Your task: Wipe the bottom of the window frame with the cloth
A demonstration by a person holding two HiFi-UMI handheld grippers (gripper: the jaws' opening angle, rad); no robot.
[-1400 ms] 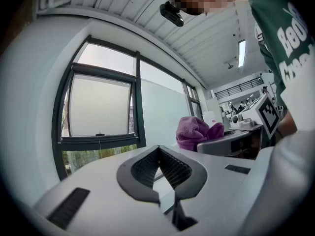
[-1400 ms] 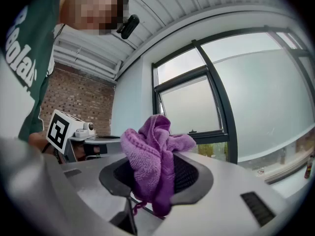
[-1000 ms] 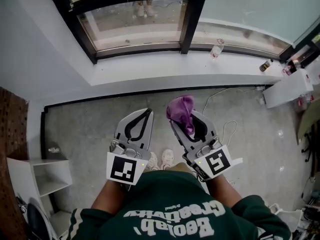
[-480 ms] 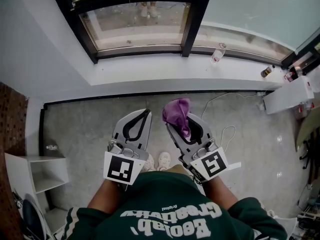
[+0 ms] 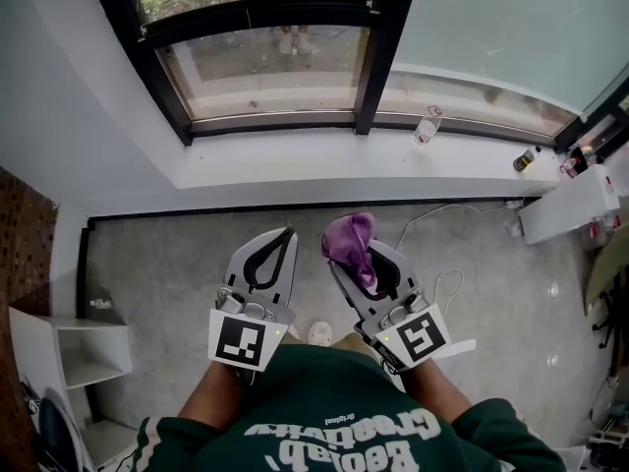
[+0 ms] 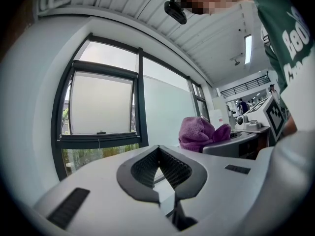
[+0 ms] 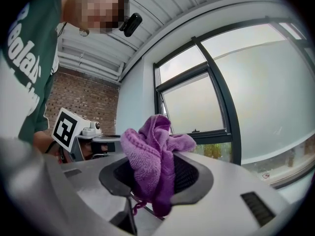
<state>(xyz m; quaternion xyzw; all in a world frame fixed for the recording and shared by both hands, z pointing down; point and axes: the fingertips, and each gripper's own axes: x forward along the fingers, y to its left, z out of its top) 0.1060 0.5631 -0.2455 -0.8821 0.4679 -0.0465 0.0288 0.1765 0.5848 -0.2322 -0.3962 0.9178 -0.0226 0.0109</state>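
Observation:
A purple cloth (image 5: 350, 242) is bunched in my right gripper (image 5: 346, 240), which is shut on it; the cloth (image 7: 152, 156) spills over the jaw tips in the right gripper view. My left gripper (image 5: 280, 236) is shut with nothing in it, jaws meeting at the tip (image 6: 158, 149). Both are held side by side above the grey floor, short of the white sill (image 5: 324, 155). The dark bottom rail of the window frame (image 5: 270, 118) runs beyond the sill. In the left gripper view the cloth (image 6: 199, 133) shows to the right.
A small clear bottle (image 5: 425, 127) stands on the sill, and a dark bottle (image 5: 524, 159) at its right end. A white cable (image 5: 444, 254) trails on the floor at right. A white shelf unit (image 5: 74, 352) sits at lower left, a brick wall beside it.
Both grippers have stayed side by side, sitting a little lower in view as the head view shifted. The cloth remains gripped in the right gripper.

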